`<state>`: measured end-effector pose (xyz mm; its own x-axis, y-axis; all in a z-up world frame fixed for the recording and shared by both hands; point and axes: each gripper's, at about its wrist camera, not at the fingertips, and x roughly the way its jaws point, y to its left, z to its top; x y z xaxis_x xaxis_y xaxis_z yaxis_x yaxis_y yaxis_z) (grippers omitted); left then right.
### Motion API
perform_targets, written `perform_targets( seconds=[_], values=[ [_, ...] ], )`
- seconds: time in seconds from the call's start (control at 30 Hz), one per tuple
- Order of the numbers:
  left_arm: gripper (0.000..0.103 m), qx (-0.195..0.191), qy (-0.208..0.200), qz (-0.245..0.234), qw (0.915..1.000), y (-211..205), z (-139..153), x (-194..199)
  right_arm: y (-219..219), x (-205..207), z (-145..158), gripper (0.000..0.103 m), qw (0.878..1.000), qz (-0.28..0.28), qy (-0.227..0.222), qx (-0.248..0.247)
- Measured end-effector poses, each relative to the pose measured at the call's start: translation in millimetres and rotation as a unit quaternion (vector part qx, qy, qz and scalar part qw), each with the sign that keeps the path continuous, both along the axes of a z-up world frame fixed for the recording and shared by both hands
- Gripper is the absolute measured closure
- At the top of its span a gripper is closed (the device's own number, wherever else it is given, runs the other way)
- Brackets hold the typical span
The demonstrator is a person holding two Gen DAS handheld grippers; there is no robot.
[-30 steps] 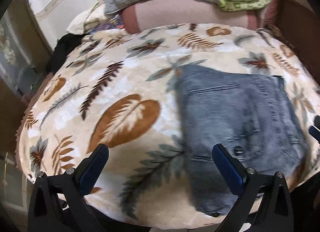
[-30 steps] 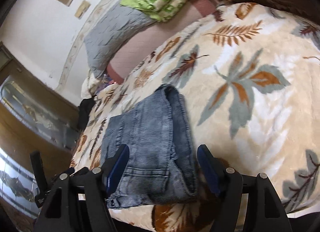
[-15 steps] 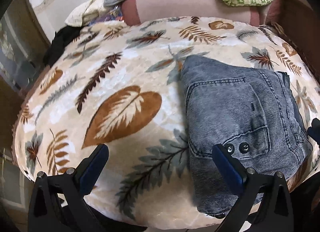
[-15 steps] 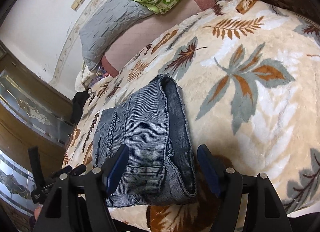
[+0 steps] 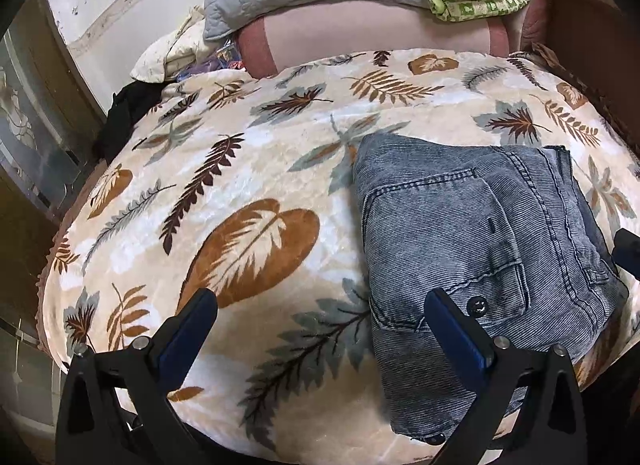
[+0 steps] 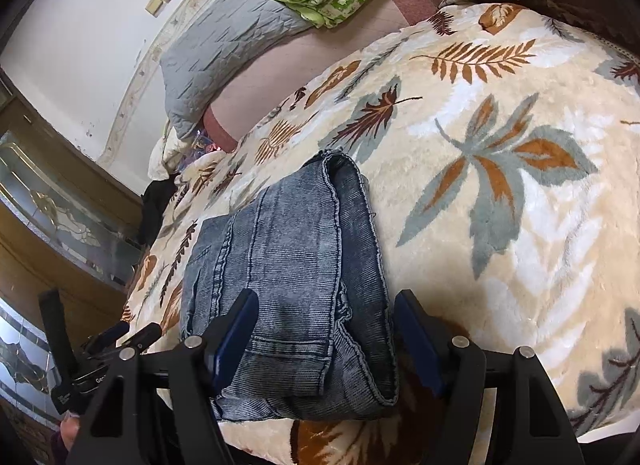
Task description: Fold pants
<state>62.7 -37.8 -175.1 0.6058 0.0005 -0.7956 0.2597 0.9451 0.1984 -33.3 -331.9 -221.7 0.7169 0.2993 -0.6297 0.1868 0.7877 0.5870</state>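
Hovering over the bed (image 5: pixel 256 169), we keep both grippers' jaws wide apart and empty: the pants (image 5: pixel 472 249) lie folded into a compact stack near its front edge, seemingly finished, so nothing needs holding.

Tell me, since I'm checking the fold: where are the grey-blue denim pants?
The folded grey-blue denim pants lie on the leaf-print blanket, near its front edge, right in the left-wrist view.
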Motion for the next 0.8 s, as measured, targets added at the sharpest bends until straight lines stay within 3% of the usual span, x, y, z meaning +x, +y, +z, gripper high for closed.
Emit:
perform_targets(
  seconds=[0.8],
  values=[
    [0.000,-0.018,0.032,-0.008,0.9993,-9,-12,-1,-2,2,-2,0.029,1.000,-0.004,0.004,0.001]
  ],
)
